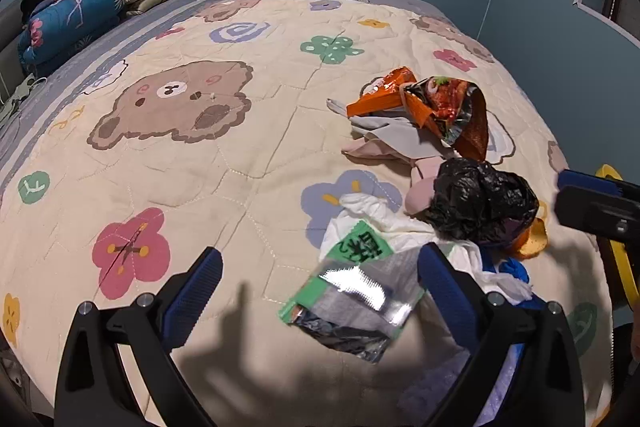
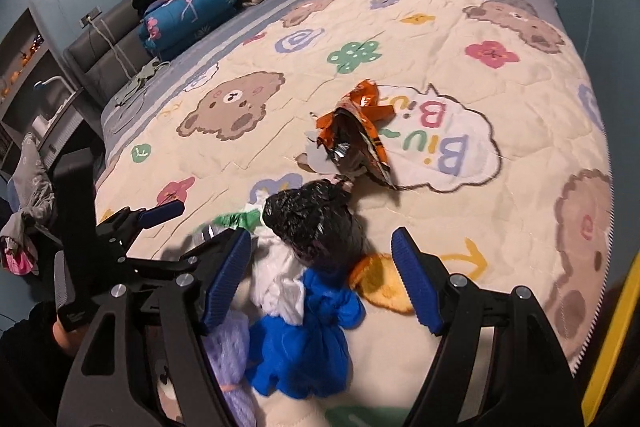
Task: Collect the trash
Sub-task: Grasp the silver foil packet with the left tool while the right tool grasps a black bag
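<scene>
1. Gathering is under way: litter is clustered at the near right of the cartoon-bear quilted bed [image 1: 168,155].
2. Both grippers, left gripper [image 1: 320,283] and right gripper [image 2: 322,279], are spread wide, nothing grasped.
3. The green-and-silver foil wrapper [image 1: 352,291] lies between the left jaws; the crumpled black plastic bag [image 2: 314,223] is just ahead of the right ones.
4. Lowering and closing is judged next.

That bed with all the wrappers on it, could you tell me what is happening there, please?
A person with two handheld grippers is collecting trash from the quilt. The left gripper hovers open over a green foil wrapper. The right gripper is open around a blue bag, near a black bag. Nothing is grasped yet.
</scene>
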Tool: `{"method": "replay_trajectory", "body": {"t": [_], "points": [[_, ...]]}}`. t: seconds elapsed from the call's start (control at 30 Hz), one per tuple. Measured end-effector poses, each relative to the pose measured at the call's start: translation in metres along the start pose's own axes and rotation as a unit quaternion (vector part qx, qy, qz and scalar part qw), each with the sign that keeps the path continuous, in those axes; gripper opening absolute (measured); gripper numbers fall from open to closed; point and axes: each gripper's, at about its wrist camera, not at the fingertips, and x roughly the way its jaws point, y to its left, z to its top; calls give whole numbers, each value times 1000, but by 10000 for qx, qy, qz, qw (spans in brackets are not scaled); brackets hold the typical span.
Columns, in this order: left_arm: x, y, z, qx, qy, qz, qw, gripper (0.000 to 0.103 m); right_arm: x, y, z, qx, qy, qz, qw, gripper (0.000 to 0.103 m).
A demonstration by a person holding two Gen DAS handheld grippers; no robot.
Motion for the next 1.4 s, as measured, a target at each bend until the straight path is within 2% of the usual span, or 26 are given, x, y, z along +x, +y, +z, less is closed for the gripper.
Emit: {"method": "replay_trajectory", "body": {"t": [0.17, 0.23, 0.3, 0.37, 0.4, 0.53, 0.6, 0.67, 0.8, 0.9, 1.07, 1.4], "points": [[-5, -6, -5, 89, -35, -270, 9996, 95, 16, 7, 4, -199, 93, 26, 9998, 68], [-8, -11, -6, 209, -101, -296, 9993, 95, 25, 4, 5, -145, 183, 15, 9997, 66], [-1, -12, -6, 262, 17, -232, 9994, 92, 33, 0, 5, -63, 268, 53, 9996, 61], [6, -8, -7, 115, 197, -359, 9991, 85, 40, -3, 3, 10, 364, 132, 9992, 57], [8, -6, -8, 64, 271, -469, 9985, 78, 42, -3, 3, 9, 386, 138, 9992, 54], [12, -4, -7, 50, 293, -468, 9985, 66, 50, -4, 1, 8, 445, 170, 9989, 46], [15, -1, -7, -38, 345, -508, 9981, 51, 53, -3, 0, -30, 499, 140, 9986, 42], [17, 0, -7, -41, 381, -509, 9980, 45, 56, -1, -1, -102, 525, 48, 9986, 39], [15, -3, -8, 97, 341, -452, 9983, 31, 52, -3, -1, -29, 389, 37, 9992, 34], [11, -2, -8, 122, 298, -498, 9982, 25, 42, -5, 2, 23, 239, 109, 9997, 32], [0, 0, -8, 98, 173, -641, 9977, 20, 18, -17, 5, 331, -54, 461, 9984, 32], [-31, 14, -4, -181, -313, -871, 9955, 13, -24, -37, -1, 879, -478, 768, 9920, 32]]}}
